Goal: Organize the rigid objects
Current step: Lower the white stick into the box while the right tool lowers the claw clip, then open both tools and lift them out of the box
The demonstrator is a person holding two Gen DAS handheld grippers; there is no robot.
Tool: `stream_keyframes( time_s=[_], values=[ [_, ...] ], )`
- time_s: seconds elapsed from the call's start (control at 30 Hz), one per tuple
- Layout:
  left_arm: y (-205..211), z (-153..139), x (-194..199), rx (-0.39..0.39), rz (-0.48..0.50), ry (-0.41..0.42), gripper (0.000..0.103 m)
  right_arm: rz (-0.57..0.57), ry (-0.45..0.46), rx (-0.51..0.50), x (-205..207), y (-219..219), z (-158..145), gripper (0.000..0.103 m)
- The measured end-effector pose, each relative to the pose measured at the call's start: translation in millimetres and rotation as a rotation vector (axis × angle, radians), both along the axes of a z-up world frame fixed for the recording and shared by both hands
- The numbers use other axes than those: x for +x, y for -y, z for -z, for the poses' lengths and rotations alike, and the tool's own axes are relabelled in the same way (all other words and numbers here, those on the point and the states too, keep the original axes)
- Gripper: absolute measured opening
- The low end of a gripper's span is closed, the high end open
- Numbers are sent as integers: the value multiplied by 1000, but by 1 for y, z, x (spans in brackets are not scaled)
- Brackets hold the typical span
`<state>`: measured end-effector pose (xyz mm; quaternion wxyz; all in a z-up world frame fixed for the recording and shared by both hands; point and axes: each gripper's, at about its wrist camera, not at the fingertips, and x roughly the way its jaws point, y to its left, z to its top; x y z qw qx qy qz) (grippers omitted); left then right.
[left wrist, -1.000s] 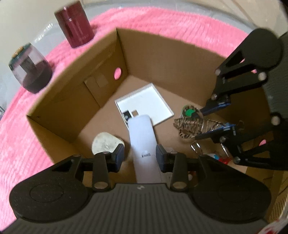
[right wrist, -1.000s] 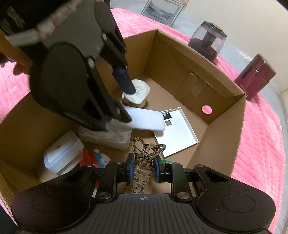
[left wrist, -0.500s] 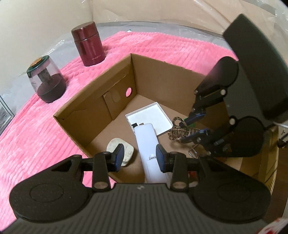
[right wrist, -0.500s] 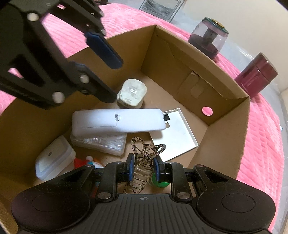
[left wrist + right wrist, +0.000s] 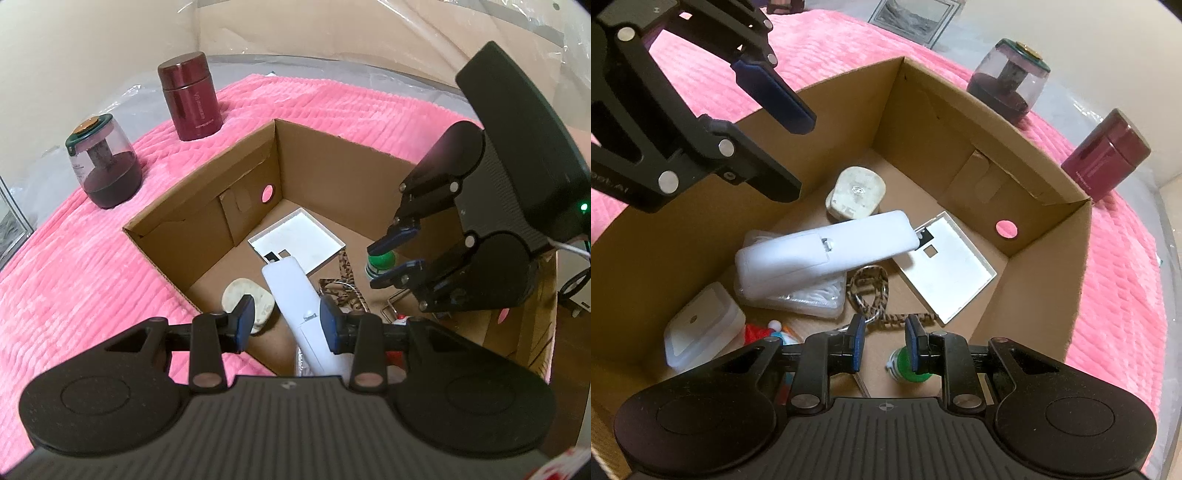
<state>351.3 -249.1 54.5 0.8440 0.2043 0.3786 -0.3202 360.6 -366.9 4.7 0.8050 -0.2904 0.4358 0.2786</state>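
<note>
Several items fill the cardboard box (image 5: 1027, 173); both grippers' jaws gape, holding nothing.

Both wrist views look down, close, into one cardboard box (image 5: 207, 206) (image 5: 1030, 273) (from opposite sides).

Pink ribbed blanket (image 5: 92, 266), plain cream wall (image 5: 74, 44), framed picture (image 5: 912, 18)

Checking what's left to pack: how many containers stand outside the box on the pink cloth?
2: a maroon canister at the far edge, and a glass jar with a green lid beside it. Others may be out of view.
</note>
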Motion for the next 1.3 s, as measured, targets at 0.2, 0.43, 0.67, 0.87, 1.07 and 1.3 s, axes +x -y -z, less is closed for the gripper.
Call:
stream_keyframes(
  time_s=[0.2,0.43,0.67,0.87,1.07,1.3],
  values=[
    [-5,-8,-11,-9,-10,8,34,23,21,36,-13,2,-15,19],
    [-10,-19,-31,-32,-28,17,35,62,45,98,-38,4,-37,19],
    [-16,-34,-58,-56,-45,35,43,130,75,170,-67,14,-58,62],
    [-25,-46,-82,-90,-73,55,58,212,102,286,-95,29,-81,70],
    [-36,-56,-105,-138,-104,71,79,303,92,399,-119,44,-98,74],
    [-49,-67,-131,-183,-149,101,94,438,87,500,-143,61,-110,79]
  ],
)
